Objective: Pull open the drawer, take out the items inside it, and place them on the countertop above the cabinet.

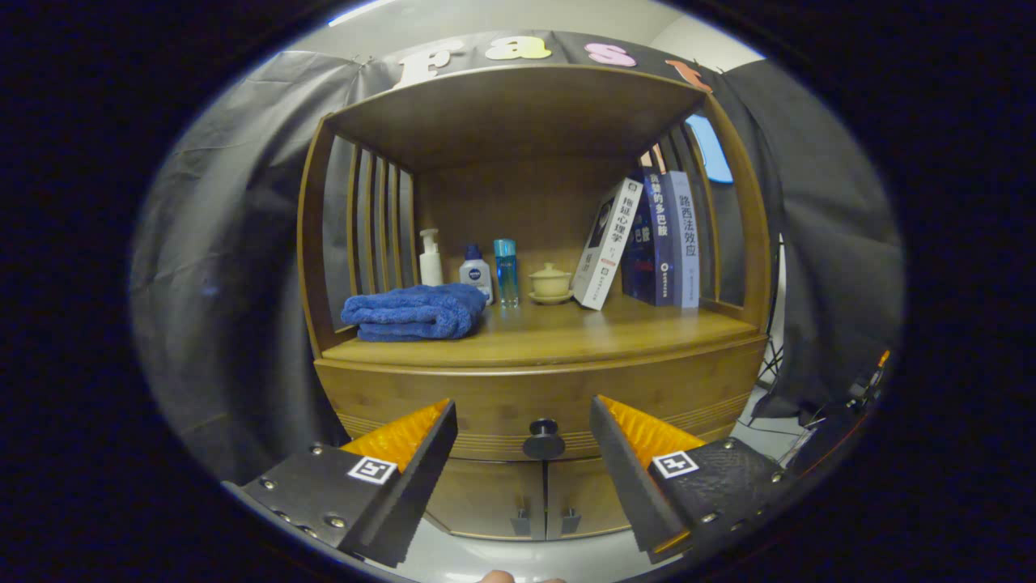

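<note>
A wooden cabinet stands ahead, with its drawer front [502, 397] closed under the countertop [566, 336]. A round dark knob [543, 440] sits at the middle of the drawer front. My gripper [523, 417] is open, its two fingers spread to either side of the knob and a short way in front of it, touching nothing. What lies inside the drawer is hidden.
On the countertop lie a folded blue towel [413, 312], a pump bottle [430, 259], a white bottle [476, 273], a slim blue bottle [506, 271], a lidded cup on a saucer [550, 282] and several books [647, 239]. Two small doors [518, 498] sit below the drawer.
</note>
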The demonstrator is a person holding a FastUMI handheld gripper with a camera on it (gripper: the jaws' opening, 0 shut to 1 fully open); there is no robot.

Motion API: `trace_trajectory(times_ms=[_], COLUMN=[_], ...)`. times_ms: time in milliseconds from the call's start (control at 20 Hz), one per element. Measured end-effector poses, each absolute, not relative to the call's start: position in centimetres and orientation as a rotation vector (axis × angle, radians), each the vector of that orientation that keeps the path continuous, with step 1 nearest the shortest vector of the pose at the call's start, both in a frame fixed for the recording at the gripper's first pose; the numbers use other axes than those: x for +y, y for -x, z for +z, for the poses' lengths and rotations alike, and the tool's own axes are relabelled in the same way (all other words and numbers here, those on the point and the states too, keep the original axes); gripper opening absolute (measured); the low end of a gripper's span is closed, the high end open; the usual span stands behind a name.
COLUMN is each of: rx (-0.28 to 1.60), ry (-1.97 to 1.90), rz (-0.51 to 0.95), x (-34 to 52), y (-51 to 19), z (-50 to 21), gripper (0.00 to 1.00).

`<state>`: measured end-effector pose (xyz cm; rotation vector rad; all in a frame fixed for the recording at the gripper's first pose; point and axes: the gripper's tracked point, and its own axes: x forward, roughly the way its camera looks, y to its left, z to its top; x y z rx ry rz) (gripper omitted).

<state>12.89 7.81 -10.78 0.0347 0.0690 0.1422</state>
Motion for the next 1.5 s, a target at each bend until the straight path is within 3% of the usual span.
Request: trace_trajectory(times_ms=[250, 500, 900, 1050, 1200, 1500], rx=[0.121, 0.172, 0.152, 0.173, 0.171, 0.136], ry=[-0.023, -0.005, -0.03, -0.03, 0.0, 0.003], rz=[0.13, 0.14, 0.125, 0.134, 0.123, 0.103], x=[7.9, 8.1, 7.0, 7.2, 7.1, 6.8], y=[-16.7, -19.7, -20.4, -20.4, -20.0, -16.9], z=[-14.6, -18.1, -18.9, -19.2, -19.1, -19.1], gripper=[0.99, 0.92, 0.47, 0.42, 0.3, 0.3])
